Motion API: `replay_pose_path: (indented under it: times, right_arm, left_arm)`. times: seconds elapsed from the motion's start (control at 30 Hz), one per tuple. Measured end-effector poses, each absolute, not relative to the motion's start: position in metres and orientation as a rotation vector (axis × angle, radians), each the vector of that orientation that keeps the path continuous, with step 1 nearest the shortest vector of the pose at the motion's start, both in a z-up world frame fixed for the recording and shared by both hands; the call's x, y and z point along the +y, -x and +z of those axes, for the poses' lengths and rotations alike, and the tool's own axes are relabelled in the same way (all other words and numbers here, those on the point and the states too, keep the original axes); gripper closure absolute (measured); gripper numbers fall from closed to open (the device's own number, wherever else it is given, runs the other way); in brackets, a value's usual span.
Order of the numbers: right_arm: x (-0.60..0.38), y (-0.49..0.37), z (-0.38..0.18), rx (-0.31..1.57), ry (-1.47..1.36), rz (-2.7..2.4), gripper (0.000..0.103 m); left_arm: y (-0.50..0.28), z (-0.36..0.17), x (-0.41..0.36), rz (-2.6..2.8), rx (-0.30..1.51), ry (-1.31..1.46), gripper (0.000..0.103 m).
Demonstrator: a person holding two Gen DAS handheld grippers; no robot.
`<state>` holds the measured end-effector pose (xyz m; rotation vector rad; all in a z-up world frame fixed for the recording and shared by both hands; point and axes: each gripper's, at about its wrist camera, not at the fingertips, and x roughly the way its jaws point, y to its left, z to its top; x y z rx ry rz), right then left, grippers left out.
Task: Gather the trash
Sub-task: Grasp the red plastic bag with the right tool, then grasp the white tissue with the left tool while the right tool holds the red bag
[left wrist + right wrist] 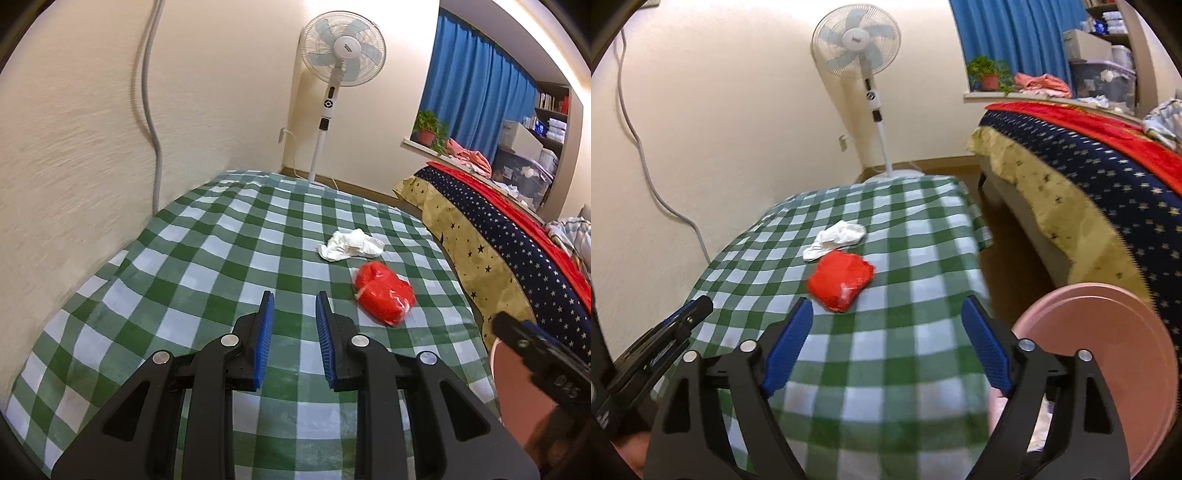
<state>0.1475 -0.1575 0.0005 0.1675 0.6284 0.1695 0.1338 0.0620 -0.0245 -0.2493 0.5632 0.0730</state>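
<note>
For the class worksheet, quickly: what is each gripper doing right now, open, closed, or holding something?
Left gripper: open a little, narrow gap, holding nothing.
Right gripper: wide open, empty, facing the red plastic bag.

Two wrist views, both low over the checked tablecloth (184, 258), facing the fan (343, 48).
Left view sits close, nearer the wall; right view looks from the bed (1108, 177) side. Both share the red bag (840, 282) and white cloth (836, 238).

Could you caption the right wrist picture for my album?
Open right gripper faces a red bag and white tissue on the checked tablecloth.
</note>
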Motion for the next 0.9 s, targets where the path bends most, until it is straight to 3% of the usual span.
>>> replay_pose_path:
  times: [0.07,0.2,0.63,0.73,0.8,0.9]
  right_arm:
    - [-0.147,-0.160,-0.002,0.641,-0.165,0.182,0.010]
    - [-0.123,-0.192,-0.012,0.679,-0.155,0.199,0.007]
    - [-0.090,-0.260,-0.048,0.820,-0.131,0.207,0.007]
    - [-0.084,-0.266,-0.053,0.865,-0.098,0.211,0.020]
    - [-0.086,-0.266,-0.056,0.880,-0.106,0.216,0.037]
    - [-0.091,-0.262,-0.056,0.884,-0.105,0.222,0.044]
  left_arm:
    - [-0.136,-0.025,0.066,0.078,0.567,0.257,0.080]
    - [-0.143,-0.027,0.073,0.089,0.580,0.270,0.080]
    - [-0.165,-0.042,0.082,0.115,0.630,0.299,0.080]
    - [-0.170,-0.045,0.080,0.109,0.635,0.299,0.080]
    - [-0.173,-0.046,0.080,0.105,0.639,0.300,0.080]
    - [-0.179,-0.048,0.077,0.091,0.645,0.297,0.080]
